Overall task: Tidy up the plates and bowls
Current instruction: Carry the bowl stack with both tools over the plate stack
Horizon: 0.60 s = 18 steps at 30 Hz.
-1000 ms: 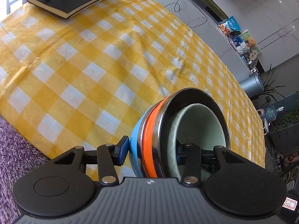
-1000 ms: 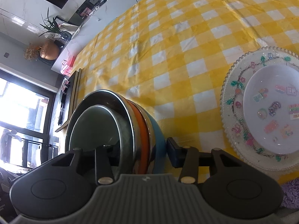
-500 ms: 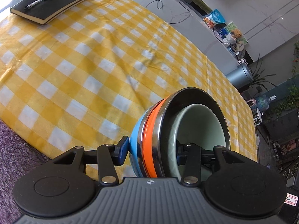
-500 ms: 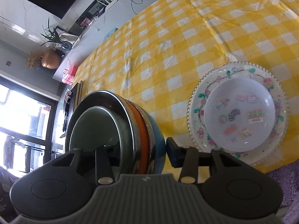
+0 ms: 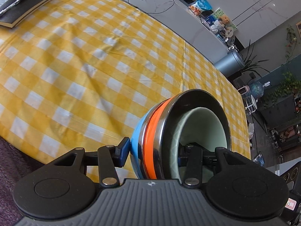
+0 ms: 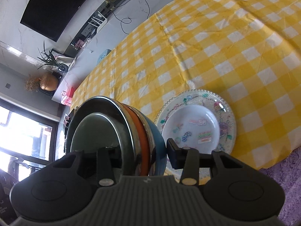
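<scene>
A: Status of the bowl stack (image 5: pixel 160 137)?

B: Nested set: blue outside, orange band, steel, pale green innermost. Carried off the checked tablecloth (image 5: pixel 79 71), tipped on edge. Left gripper (image 5: pixel 150 151) is clamped across its rim wall, one finger against the blue shell, the other inside the green bowl. Right gripper (image 6: pixel 141 150) straddles the opposite rim; its outer finger seems a hair off the blue wall, so I cannot tell if it truly bears load.

A: Change over the last second?

B: Both hands have travelled together. The decorated plate (image 6: pixel 195 124), with a white plate nested in it, was at the right edge of the right wrist view; now it lies just beside the stack. The notebook (image 5: pixel 24 5) has receded to the far corner.

A: Meaning?

B: Likely the stack is headed beside or onto that plate; set-down not yet begun. Risk: tilted bowls slipping.
</scene>
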Available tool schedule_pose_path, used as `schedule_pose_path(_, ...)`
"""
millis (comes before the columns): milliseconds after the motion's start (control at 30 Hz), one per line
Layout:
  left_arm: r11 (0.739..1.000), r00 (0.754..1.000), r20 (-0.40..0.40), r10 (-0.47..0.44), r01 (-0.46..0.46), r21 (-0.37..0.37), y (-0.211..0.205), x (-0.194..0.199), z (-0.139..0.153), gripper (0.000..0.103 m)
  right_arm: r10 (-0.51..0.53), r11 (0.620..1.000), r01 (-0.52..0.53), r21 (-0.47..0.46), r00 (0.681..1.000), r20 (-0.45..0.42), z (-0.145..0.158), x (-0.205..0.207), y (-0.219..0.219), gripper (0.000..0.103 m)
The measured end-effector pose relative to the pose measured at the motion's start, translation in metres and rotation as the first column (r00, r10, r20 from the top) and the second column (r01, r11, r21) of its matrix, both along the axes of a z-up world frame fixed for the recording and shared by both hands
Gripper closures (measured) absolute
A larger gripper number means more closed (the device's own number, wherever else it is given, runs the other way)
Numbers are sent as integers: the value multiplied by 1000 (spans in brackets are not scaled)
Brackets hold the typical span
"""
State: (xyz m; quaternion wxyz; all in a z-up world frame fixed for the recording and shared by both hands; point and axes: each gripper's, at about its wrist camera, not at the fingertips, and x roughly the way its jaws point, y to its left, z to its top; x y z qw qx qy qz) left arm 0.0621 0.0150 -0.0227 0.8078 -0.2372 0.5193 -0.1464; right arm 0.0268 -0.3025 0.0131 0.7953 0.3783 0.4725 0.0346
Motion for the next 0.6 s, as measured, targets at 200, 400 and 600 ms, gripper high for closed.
schedule_pose_path(200, 999, 999, 1, -44, 44, -2, -29, 4, -1, 52, -52, 999, 52, 2, 999, 9, 2, -8, -28, 60)
schedule_pose_path(400, 997, 997, -34, -72, 71, -12, -52, 10, -12, 52, -107, 994, 107, -10, 994, -5, -2, -10, -50, 60)
schedule_pose_path(600, 997, 995, -66, -73, 73, -7, -59, 17, -24, 52, -123, 992, 123, -11, 992, -27, -13, -7, -57, 60)
